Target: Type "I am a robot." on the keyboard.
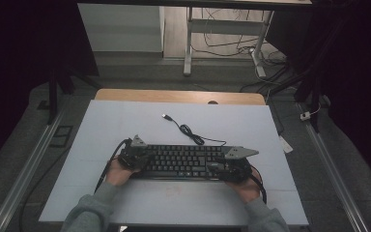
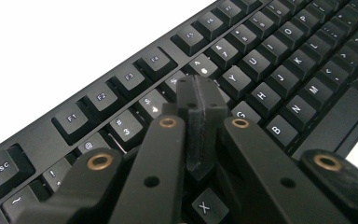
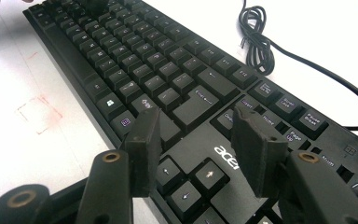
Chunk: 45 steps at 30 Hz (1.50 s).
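The left claw (image 2: 198, 100) has its two jaws pressed flat together with nothing between them, tips hovering over the letter keys at the left half of the keyboard (image 2: 261, 60), around the number row and the keys just below it; whether the tips touch a key cannot be told. The right claw (image 3: 200, 149) stands with its jaws apart, straddling the bare strip with the maker's logo above the arrow keys, clamped on nothing. The keyboard, black, lies lengthwise across the near middle of the white bench (image 1: 125, 116), and in the high view the left claw (image 1: 134, 155) sits at its left end and the right claw (image 1: 232, 164) at its right end, each held by a hand with a grey sleeve coming in from the bottom edge. Behind the keyboard its cable (image 1: 189, 131) runs off in a small coil and ends in a plug (image 1: 165, 116) lying loose on the bench; nothing else lies close by, and nothing stands between either claw and the keys. The right claw's view shows the coil (image 3: 257, 39) just past the function keys, and a faint red square mark (image 3: 38, 114) on the bench beside the near edge. The left claw's view brings the key legends close, from Esc along the function row. The high view adds the wooden edge (image 1: 178, 95) beyond the white surface and a desk frame (image 1: 222, 29) on the floor farther back.
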Tool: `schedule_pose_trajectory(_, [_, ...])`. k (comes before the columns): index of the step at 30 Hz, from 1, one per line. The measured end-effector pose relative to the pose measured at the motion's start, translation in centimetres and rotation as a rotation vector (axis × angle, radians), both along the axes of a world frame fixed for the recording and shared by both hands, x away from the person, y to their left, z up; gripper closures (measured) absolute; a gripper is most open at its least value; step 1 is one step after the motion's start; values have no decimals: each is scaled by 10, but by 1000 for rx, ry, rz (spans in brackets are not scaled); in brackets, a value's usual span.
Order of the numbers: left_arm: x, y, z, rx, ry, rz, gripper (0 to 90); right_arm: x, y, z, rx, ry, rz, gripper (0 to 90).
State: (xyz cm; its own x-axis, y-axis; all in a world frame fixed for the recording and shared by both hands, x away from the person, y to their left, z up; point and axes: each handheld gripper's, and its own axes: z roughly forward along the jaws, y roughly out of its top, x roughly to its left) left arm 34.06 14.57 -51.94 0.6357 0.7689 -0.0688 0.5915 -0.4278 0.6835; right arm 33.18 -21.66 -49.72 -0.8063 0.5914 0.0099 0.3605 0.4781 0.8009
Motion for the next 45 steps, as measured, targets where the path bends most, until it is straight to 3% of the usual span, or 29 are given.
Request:
schedule_pose_trajectory(11, [-1,-3,-1,20,-13,-3,888,-1,0,1,-3,-3,-2,525])
schedule_pose_trajectory(16, [-7,2,10,-27,-56,2,885,-1,-1,2,2,-4,-3,525])
schedule_pose_trajectory(22, [-20,7,23,-81,-92,6,660,-2,0,2,6,-7,4,525])
schedule_pose_trajectory(27, [-30,12,30,-105,-92,-6,502,-2,0,2,7,-8,6,525])
schedule_pose_trajectory(45, [-34,20,29,-109,-72,-3,421,-3,1,4,20,-27,16,527])
